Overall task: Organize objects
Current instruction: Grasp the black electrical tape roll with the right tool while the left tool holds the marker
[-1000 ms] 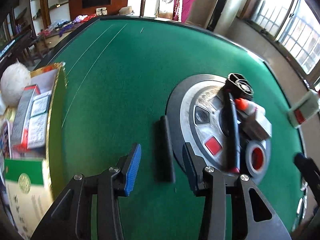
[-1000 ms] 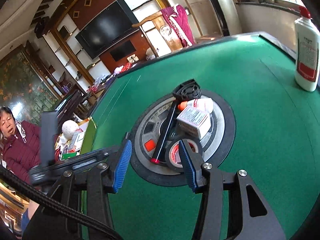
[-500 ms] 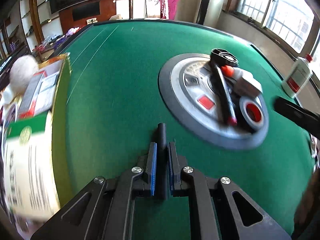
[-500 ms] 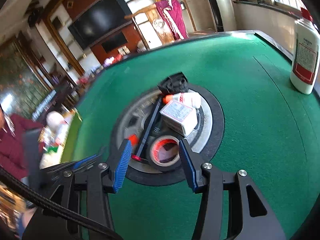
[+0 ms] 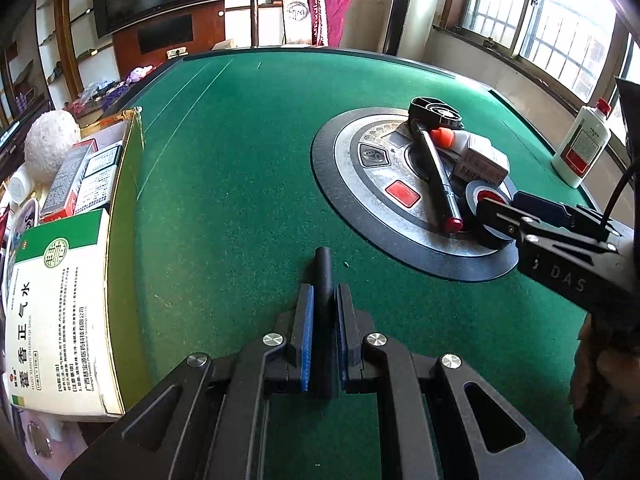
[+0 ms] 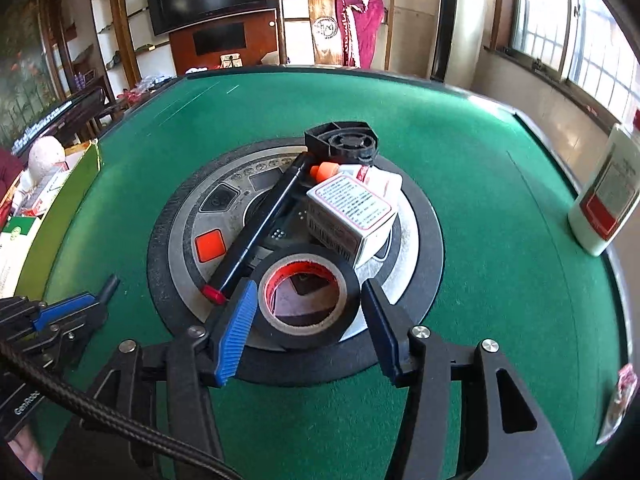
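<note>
My left gripper (image 5: 323, 300) is shut on a short black stick (image 5: 323, 268) that lies on the green felt table (image 5: 240, 160); its tip pokes out past the pads. My right gripper (image 6: 308, 292) hangs low over the round metal plate (image 6: 412, 216) at the table's centre. Its jaws are opening, with a black tape roll (image 6: 304, 336) between the fingers and the pads not pressing on it. On the plate also lie a black marker (image 6: 260, 228), a white box (image 6: 352, 216), an orange-capped bottle (image 6: 360, 172) and a black fan part (image 6: 344, 144).
An open yellow-green carton (image 5: 124, 200) of medicine boxes stands at the table's left edge, with a green-and-white box (image 5: 60, 308) in front of it. A white bottle with a red label (image 6: 604, 196) stands at the far right edge. Bare felt stretches behind the plate.
The left jaws closed on the black stick, which was lying loose between them. The right gripper came down and forward until its fingers straddle the tape roll.
</note>
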The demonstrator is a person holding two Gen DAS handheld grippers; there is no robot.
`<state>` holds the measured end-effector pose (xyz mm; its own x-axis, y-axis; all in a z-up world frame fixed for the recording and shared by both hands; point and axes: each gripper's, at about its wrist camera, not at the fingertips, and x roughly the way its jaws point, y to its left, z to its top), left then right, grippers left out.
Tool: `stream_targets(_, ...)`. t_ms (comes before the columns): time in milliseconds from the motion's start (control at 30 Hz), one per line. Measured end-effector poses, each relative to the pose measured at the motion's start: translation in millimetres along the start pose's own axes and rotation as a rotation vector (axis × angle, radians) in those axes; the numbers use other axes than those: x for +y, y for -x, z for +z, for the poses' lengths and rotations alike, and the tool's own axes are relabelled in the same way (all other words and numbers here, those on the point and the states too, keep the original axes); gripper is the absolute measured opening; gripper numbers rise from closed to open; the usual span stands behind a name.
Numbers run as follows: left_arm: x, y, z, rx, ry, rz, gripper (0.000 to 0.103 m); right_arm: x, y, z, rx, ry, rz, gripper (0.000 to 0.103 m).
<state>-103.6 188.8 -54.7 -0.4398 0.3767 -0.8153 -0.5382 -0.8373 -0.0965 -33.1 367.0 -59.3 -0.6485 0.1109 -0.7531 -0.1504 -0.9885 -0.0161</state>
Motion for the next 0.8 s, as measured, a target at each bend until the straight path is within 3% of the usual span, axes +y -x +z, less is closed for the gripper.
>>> stream_targets(167, 1.5, -1.4, 0.2, -0.006, 0.000, -0.014, 0.008, 4.0, 8.3, 2.1, -0.002, 0.041, 0.004, 0.053)
stream_targets(267, 1.6, -1.9, 0.3, -0.010, -0.003, -0.018, 0.008, 5.6, 5.9, 1.4, 0.006, 0.079, -0.052, 0.059)
stream_targets(367, 2.8, -1.8, 0.0, -0.010, -0.003, -0.024, 0.008, 7.7, -2.2, 0.2, 0.047, 0.093, -0.054, 0.064)
stream_targets(433, 1.8, -2.0, -0.2, -0.011, -0.007, -0.020, 0.008, 7.3, -4.8, -1.1, 0.049, 0.095, -0.072, 0.072)
stream_targets(533, 0.4, -2.3, -0.4, -0.019, -0.015, -0.014, 0.008, 0.0, -10.3, -2.9, 0.041, 0.052, -0.030, 0.071)
stream_targets(600, -3.3, -2.6, -1.0, -0.030, -0.038, 0.003, 0.008, -3.7, -14.9, -3.8, 0.055, 0.030, 0.012, 0.061)
stream_targets(633, -4.1, -2.8, -1.1, -0.034, -0.040, 0.003, 0.008, -6.2, -14.2, -3.4, 0.056, 0.014, 0.006, 0.061)
stream_targets(800, 6.0, 2.0, 3.9, -0.044, 0.003, -0.068, 0.008, -13.1, -6.3, -5.4, 0.062, -0.036, 0.011, 0.061)
